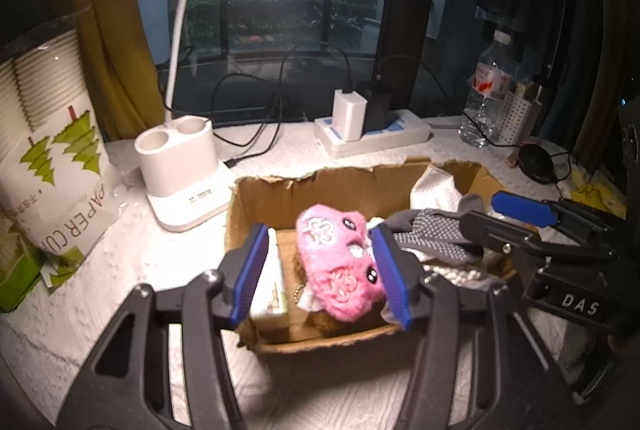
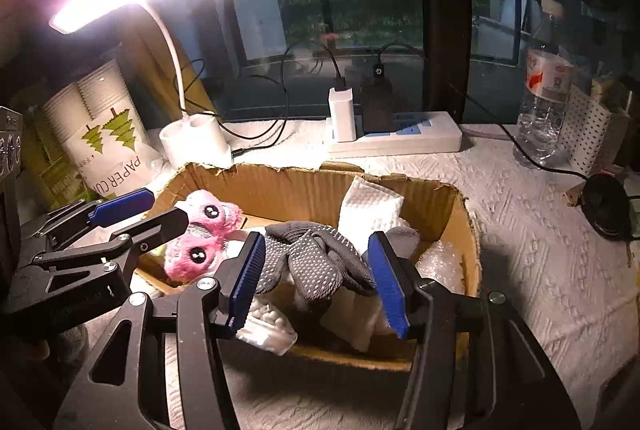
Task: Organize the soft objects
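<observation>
A "PAPER CUP" sleeve [image 1: 60, 166] stands left of the torn-rimmed cardboard box [image 2: 472, 230]. Both grippers, left gripper [image 1: 324, 270] and right gripper [image 2: 316, 282], hang open, holding nothing, above the pink plush [image 1: 340, 262] and grey gloves [image 2: 320, 258].

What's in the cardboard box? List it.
In the box: pink plush, grey dotted gloves, white paper towel, bubble wrap, a pack of white beads. Whatever lies beneath them is covered.

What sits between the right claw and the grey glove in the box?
Nothing visible. The right claw is open, and the grey glove lies between its pads atop the pile in the cardboard box.
</observation>
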The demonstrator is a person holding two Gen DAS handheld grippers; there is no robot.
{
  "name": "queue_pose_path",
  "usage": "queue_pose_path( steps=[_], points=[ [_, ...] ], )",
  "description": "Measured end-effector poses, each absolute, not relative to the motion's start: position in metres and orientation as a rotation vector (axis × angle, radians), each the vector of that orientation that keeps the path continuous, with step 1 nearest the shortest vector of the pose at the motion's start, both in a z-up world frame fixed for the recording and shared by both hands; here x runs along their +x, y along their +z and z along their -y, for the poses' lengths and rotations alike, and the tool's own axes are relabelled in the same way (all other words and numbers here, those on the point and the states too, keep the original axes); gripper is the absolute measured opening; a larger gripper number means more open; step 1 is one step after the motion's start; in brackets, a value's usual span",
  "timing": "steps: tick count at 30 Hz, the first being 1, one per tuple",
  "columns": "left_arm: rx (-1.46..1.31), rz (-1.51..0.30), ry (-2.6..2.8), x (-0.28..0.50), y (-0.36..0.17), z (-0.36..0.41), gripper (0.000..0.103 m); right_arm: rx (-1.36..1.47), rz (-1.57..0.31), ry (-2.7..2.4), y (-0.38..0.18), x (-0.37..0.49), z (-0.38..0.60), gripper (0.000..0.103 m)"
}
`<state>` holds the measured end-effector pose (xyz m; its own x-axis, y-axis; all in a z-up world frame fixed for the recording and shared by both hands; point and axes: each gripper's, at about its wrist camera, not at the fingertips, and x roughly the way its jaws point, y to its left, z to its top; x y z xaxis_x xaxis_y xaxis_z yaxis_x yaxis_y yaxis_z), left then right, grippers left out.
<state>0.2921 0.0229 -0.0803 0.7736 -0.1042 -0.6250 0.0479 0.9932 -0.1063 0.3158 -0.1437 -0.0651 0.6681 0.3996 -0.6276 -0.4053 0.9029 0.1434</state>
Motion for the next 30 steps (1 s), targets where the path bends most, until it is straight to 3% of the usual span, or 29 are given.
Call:
queue_pose_path(
  steps=[4,6,9,30],
  points=[
    [-0.089,-0.666,-0.073,0.283,-0.073,-0.023,0.056,-0.006,-0.689,0.446,-0.058,0.306,0.148,0.057],
    [-0.091,-0.654,-0.069,0.278,-0.068,-0.023,0.064,-0.003,-0.682,0.443,-0.054,0.302,0.150,0.057],
    [-0.098,-0.632,-0.065,0.269,-0.061,-0.023,0.067,0.000,-0.668,0.437,-0.049,0.293,0.153,0.057],
    [-0.085,-0.553,-0.067,0.213,-0.034,-0.019,0.073,-0.013,-0.614,0.414,-0.027,0.238,0.161,0.058]
  ],
)
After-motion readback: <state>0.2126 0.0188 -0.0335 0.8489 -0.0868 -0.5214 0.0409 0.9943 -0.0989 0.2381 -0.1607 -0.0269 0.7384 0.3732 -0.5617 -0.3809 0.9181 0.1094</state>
